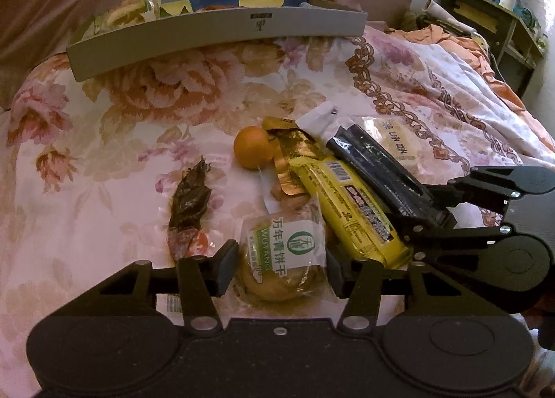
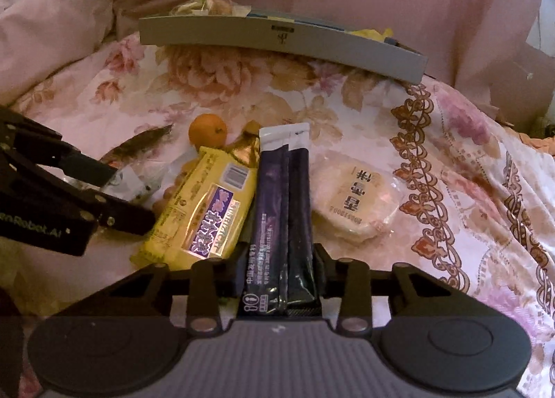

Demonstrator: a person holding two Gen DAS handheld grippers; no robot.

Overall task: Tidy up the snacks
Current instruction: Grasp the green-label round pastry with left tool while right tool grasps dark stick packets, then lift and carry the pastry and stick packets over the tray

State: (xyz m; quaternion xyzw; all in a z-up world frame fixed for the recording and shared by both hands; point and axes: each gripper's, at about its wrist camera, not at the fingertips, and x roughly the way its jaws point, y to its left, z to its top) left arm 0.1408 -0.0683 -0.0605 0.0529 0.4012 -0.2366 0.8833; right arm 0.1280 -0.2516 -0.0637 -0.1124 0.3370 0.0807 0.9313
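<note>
Snacks lie on a floral bedspread. My left gripper (image 1: 279, 268) is open, its fingers on either side of a clear pack of round biscuits with a green-and-white label (image 1: 288, 252). My right gripper (image 2: 279, 268) is shut on a long dark purple sachet (image 2: 282, 210), which also shows in the left wrist view (image 1: 381, 172). Beside it lie a yellow snack bar (image 2: 204, 210), a gold wrapper (image 1: 295, 151), a small orange (image 1: 252, 146), a dark brown wrapped snack (image 1: 190, 203) and a pale round rice cake pack (image 2: 357, 196).
A shallow grey box (image 1: 215, 33) with several snack packs in it stands at the far side of the bed; it also shows in the right wrist view (image 2: 277, 37). Pink bedding is bunched behind it. A dark shelf (image 1: 492, 23) stands far right.
</note>
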